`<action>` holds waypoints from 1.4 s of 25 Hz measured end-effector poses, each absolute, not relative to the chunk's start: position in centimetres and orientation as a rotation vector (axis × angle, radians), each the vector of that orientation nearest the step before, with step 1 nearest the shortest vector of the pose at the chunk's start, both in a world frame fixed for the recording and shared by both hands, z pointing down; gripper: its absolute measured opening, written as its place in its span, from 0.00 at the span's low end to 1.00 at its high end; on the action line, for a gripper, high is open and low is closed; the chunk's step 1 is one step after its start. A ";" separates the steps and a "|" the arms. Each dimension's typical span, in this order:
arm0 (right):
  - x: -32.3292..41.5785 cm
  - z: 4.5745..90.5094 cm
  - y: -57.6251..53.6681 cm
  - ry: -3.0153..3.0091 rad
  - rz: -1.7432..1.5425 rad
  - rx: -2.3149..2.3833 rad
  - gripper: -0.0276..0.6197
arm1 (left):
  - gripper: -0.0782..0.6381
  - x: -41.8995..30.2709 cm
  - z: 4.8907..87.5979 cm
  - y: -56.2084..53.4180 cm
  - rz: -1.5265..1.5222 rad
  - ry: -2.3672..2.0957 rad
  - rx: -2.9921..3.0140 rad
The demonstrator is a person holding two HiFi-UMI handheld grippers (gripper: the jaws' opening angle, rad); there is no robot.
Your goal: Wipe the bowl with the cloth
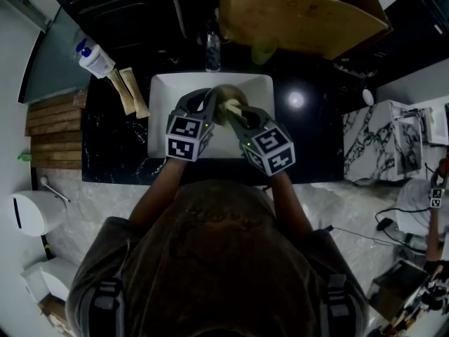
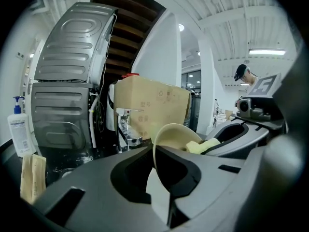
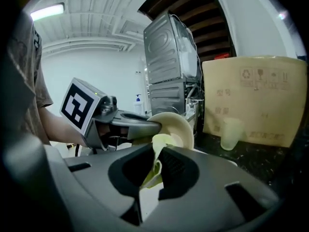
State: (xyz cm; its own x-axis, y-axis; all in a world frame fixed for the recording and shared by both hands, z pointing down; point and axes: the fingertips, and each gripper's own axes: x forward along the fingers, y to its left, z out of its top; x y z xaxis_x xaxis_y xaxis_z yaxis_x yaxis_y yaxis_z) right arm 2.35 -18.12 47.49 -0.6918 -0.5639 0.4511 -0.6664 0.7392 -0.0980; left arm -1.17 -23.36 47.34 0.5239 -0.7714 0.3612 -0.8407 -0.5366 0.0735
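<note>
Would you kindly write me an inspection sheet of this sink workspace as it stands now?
Surface: white sink set in a black marble counter.
Job's things: bowl held tilted over the sink; yellow cloth meets its inner side.
Clutter: pump bottle and two tan packets left of the sink; pale cup by a cardboard box behind it.
Grippers: left gripper shut on the bowl's rim; right gripper shut on the cloth.
Cables: thin cable on the floor at the right.
Surroundings: faucet behind the sink; metal appliance beyond the counter.
</note>
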 end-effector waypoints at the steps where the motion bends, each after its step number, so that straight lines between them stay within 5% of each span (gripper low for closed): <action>1: 2.5 47.5 -18.1 -2.545 0.367 0.949 0.08 | 0.15 -1.3 47.5 -23.3 0.426 -1.364 2.524; 35: 11.4 46.4 -19.0 -2.599 0.530 1.366 0.08 | 0.14 -5.2 46.7 -23.4 0.421 -1.493 2.518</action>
State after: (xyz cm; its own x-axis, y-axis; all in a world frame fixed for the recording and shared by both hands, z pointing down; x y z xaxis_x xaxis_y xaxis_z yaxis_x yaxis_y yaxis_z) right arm 11.39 -19.01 46.45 -0.5708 -0.7648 0.2989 -0.8207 0.5204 -0.2356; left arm -5.19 -23.41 46.65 0.4547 -0.8263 0.3324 -0.8783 -0.4780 0.0134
